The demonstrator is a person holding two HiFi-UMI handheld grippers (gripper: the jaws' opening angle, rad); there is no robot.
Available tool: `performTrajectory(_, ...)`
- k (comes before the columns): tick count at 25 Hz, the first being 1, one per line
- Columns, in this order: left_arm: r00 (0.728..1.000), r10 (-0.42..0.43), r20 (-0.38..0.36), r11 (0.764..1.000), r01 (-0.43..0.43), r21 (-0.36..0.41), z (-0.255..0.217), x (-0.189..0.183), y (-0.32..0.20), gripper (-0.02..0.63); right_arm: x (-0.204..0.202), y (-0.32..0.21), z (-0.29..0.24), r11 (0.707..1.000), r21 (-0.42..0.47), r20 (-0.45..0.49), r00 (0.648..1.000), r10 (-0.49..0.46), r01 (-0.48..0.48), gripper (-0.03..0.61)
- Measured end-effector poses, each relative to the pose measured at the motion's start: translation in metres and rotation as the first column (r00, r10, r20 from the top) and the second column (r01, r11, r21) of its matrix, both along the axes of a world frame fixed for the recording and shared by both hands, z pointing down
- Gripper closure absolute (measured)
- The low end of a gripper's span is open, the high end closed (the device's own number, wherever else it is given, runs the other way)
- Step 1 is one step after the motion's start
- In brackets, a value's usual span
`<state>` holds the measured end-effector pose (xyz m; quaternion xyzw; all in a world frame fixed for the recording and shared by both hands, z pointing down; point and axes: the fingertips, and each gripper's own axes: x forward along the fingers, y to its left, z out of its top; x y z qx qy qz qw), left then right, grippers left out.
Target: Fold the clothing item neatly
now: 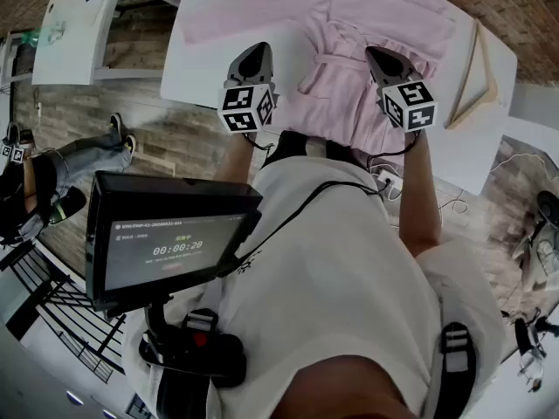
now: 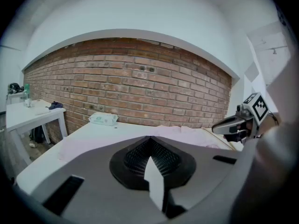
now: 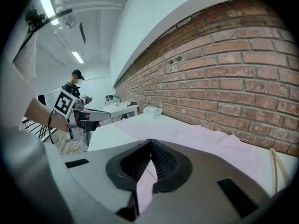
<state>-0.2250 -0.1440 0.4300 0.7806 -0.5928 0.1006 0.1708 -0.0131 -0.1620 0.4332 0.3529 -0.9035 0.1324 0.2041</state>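
While both tongs are shut w/ nothing visibly held, left gripper [image 1: 257, 51] over bare table [image 1: 205, 55], right gripper [image 1: 376, 54] over pink garment [image 1: 349, 20] lying mid-table to near edge: open wide, then pinch matching hem corners evenly.

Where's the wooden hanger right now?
The wooden hanger lies on the white table, at the head view's right, just right of the pink garment and near the right tool.

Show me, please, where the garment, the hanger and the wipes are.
garment [image 1: 349, 77], head view, on its pink middle.
hanger [image 1: 462, 77], head view, on its left wooden arm.
wipes [image 2: 103, 119], left gripper view, on the pack's front.
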Motion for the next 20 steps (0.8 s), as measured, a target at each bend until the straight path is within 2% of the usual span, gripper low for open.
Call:
performTrajectory(3,1.0,-0.029,0.0,0.999,0.029,-0.014,0.008,-0.023,0.003,0.62,-0.013,0.002,0.0,1.0,0.001,-0.004,1.0,-0.007,0.007,0.572)
performTrajectory(8,0.996,-0.092,0.017,0.995,0.093,-0.042,0.025,-0.117,-0.004,0.62,-0.091,-0.01,0.001,0.999,0.0,-0.012,0.999,-0.039,0.039,0.572)
performTrajectory(13,0.988,-0.153,0.008,0.984,0.153,-0.095,0.047,-0.17,-0.009,0.615,-0.14,-0.009,0.004,0.996,-0.008,-0.026,0.996,-0.088,0.088,0.572)
performTrajectory(17,0.958,-0.281,-0.06,0.947,0.267,-0.18,0.077,-0.208,-0.012,0.563,-0.164,-0.013,0.009,0.994,-0.019,-0.053,0.992,-0.111,0.11,0.572)
performTrajectory(20,0.924,-0.372,-0.089,0.907,0.342,-0.244,0.097,-0.225,-0.011,0.48,-0.168,-0.016,0.013,0.993,-0.031,-0.075,0.99,-0.117,0.115,0.572)
